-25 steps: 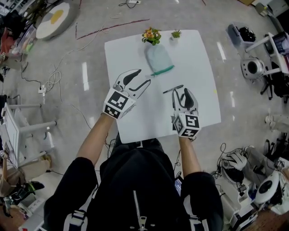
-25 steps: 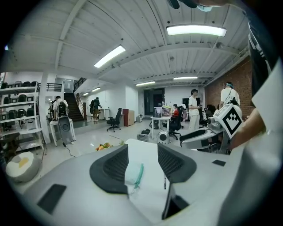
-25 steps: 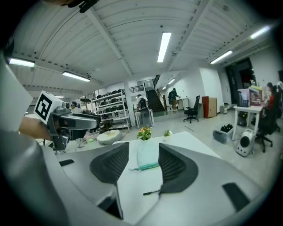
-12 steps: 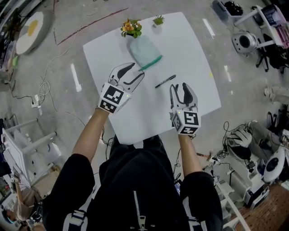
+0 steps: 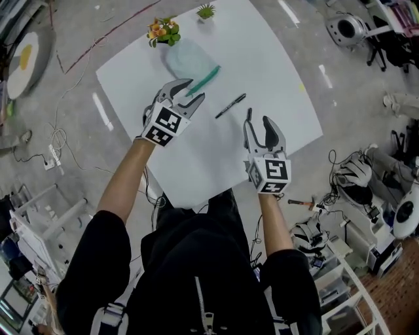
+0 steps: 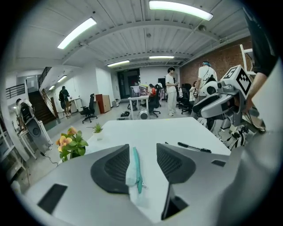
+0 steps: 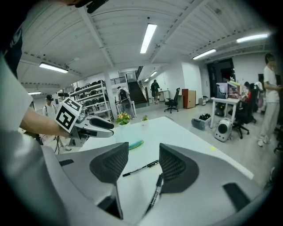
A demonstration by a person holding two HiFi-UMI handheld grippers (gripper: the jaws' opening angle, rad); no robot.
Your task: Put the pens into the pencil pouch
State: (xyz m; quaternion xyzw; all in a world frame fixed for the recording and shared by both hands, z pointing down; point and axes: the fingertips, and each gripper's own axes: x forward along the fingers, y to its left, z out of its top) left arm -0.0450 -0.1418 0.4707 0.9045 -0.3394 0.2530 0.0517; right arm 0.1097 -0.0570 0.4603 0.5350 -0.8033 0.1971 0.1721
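Jaws of the left hand-held gripper [image 5: 194,89] are being closed, but they are standing wide apart and nothing is being pressed by their ribbed dark pads. A translucent pale-blue soft pencil pouch [image 5: 186,60] is lying flat on the white square worktop [image 5: 262,59], directly ahead of this hand-held gripper. The pouch's teal zip [image 5: 204,78] is being framed between the two jaws, closer to the left-side one and with a clear gap to the right-side one. Whether the left-side pad is touching the pouch cannot be told.

Beyond the pouch, at the worktop's far edge, a small bunch of orange and yellow flowers [image 5: 163,31] and a small green plant [image 5: 205,10] are standing.

The right hand-held gripper [image 5: 258,124] is being held low over the worktop, its jaws parted and gripping nothing. A slim black pen [image 5: 230,106] is lying on the worktop just ahead of it, crosswise to the jaws, between this hand-held gripper and the pouch and apart from both. A second black pen [image 7: 154,194] is showing low between the jaws, lengthwise and close against the right-side jaw. Whether it is being touched by that jaw or is only lying beneath it cannot be told. Both pens are lying outside the pouch.
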